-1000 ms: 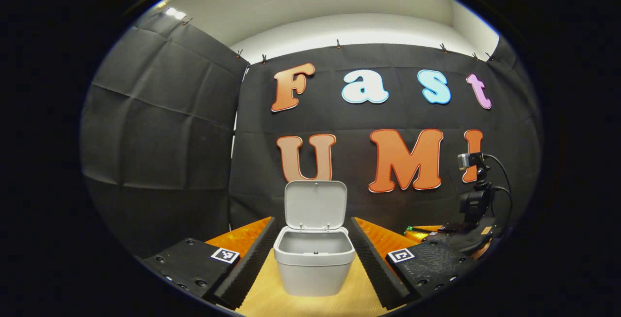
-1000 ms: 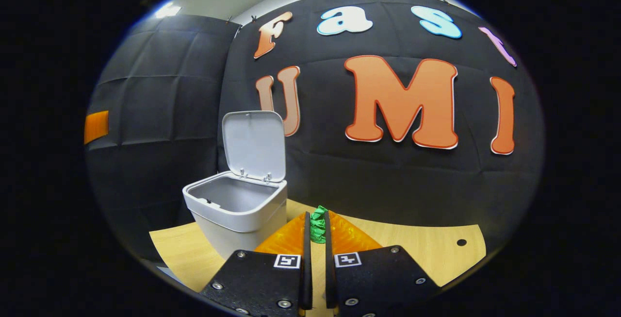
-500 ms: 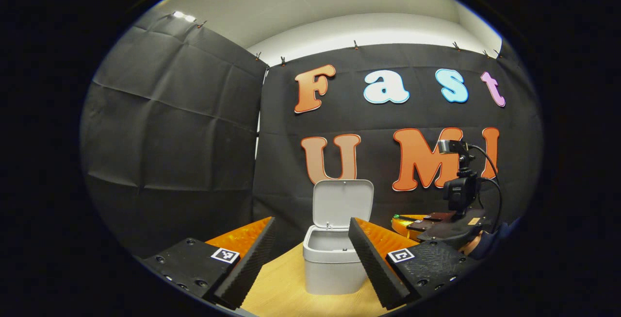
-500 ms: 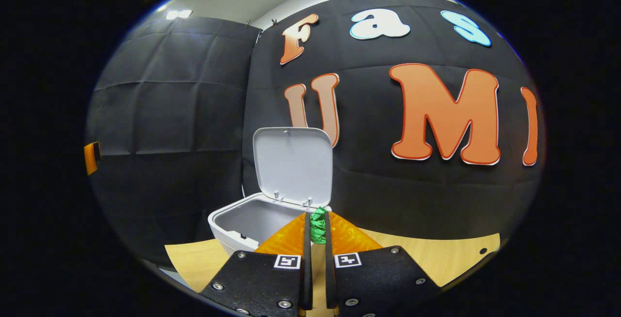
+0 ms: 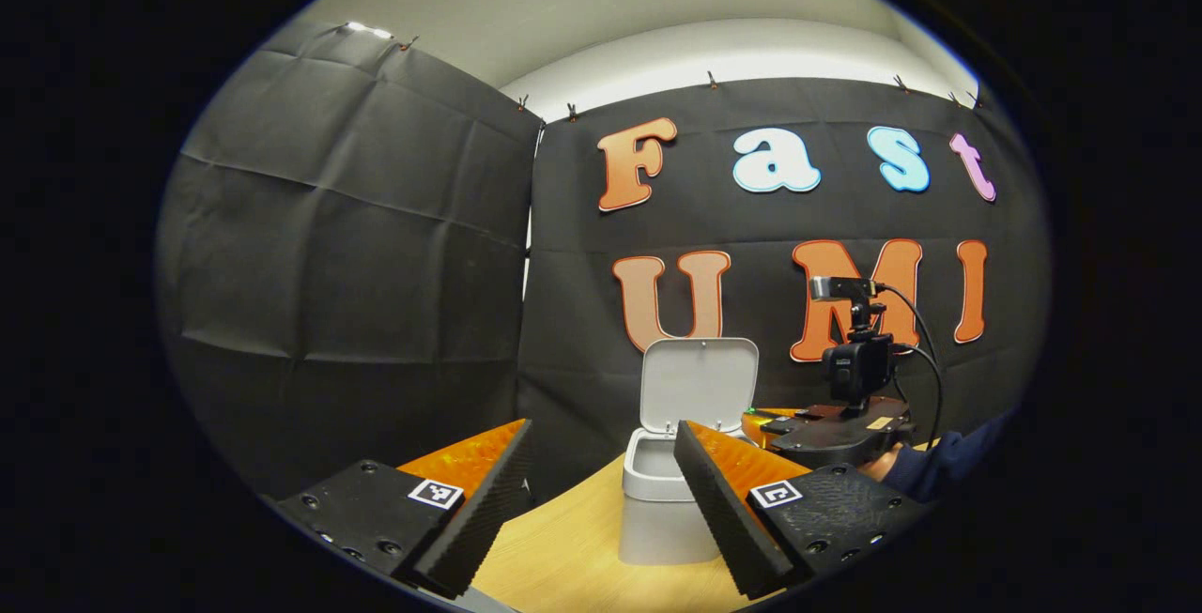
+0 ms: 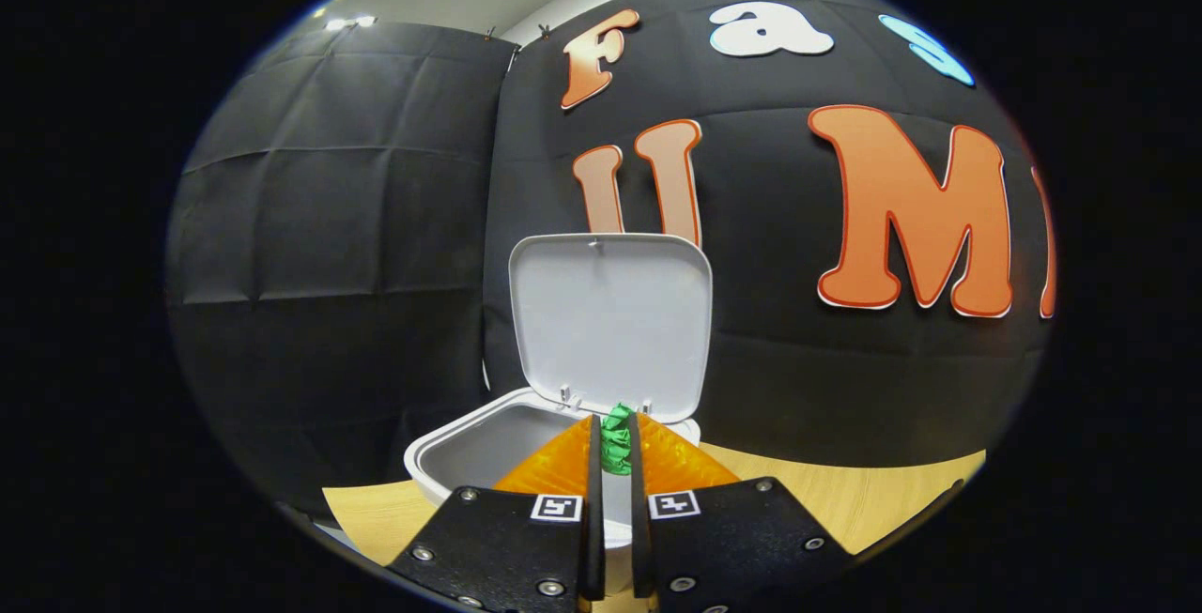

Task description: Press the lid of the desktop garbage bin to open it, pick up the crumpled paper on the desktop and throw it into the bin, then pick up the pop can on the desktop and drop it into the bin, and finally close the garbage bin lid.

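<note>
The right tongs [image 6: 615, 449] are pinched nearly shut on a small green wad, the crumpled paper [image 6: 616, 433], which stands out just past the tips and is gripped from both sides. Directly beyond and below it lies the open mouth of the garbage bin [image 6: 451, 439]: in the right gripper view the tips overlap the bin's rim on its right, near part, with the raised lid [image 6: 610, 327] upright just behind the paper. So the paper is at the edge of the opening, and the hollow of the bin lies ahead and to the left of the tips. I judge that the drop turns on carrying the tips a little farther forward and left, so that the paper hangs over the hollow and not over the rim. The wad is squeezed into a narrow upright strip, its long axis running up and down between the fingers.

The left tongs [image 5: 601, 500] stand wide apart and hold nothing. In the left gripper view the bin [image 5: 657, 500] sits on the desk [image 5: 563, 566] just beyond them, partly behind their right finger, lid [image 5: 700, 383] up. The right tongs [image 5: 765, 425] reach in from the right at lid-hinge height, clearly the nearer of the two to the opening. The pop can cannot be made out.
</note>
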Motion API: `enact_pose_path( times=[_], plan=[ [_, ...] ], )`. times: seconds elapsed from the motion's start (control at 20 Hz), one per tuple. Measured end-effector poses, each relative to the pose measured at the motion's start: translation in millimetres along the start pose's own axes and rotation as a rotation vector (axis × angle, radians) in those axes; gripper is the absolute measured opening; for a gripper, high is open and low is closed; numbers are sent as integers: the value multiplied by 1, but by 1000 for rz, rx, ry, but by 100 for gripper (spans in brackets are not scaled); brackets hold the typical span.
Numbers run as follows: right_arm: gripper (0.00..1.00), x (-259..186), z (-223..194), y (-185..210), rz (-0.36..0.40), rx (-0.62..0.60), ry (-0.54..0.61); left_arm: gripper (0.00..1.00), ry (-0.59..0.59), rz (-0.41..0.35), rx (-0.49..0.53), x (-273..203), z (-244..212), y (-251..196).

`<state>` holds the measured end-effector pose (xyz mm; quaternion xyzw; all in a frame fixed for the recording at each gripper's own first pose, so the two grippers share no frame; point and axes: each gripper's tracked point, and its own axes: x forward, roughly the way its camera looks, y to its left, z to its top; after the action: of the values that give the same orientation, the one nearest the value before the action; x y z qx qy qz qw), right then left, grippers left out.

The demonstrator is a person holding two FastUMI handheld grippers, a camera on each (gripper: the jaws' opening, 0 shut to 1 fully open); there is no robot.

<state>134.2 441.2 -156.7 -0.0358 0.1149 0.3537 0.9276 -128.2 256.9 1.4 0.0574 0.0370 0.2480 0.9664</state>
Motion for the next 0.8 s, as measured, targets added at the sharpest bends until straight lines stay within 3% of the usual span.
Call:
enact_pose_path(
  times=[0.15, 0.3, 0.4, 0.65, 0.8],
  plan=[
    [21, 10, -9, 4, -3, 2, 22, 95, 2, 13, 10, 0, -1, 6],
    [24, 12, -8, 9, 11, 7, 16, 95, 6, 25, 12, 0, -2, 13],
    [34, 11, -2, 11, 14, 3, -13, 95, 9, 25, 12, 2, -3, 13],
    [81, 4, 2, 12, 30, 9, -38, 99, 13, -4, 11, 4, -7, 2],
    [90, -9, 9, 0, 8, 18, -62, 95, 28, -44, 3, 7, -12, -14]
  ],
)
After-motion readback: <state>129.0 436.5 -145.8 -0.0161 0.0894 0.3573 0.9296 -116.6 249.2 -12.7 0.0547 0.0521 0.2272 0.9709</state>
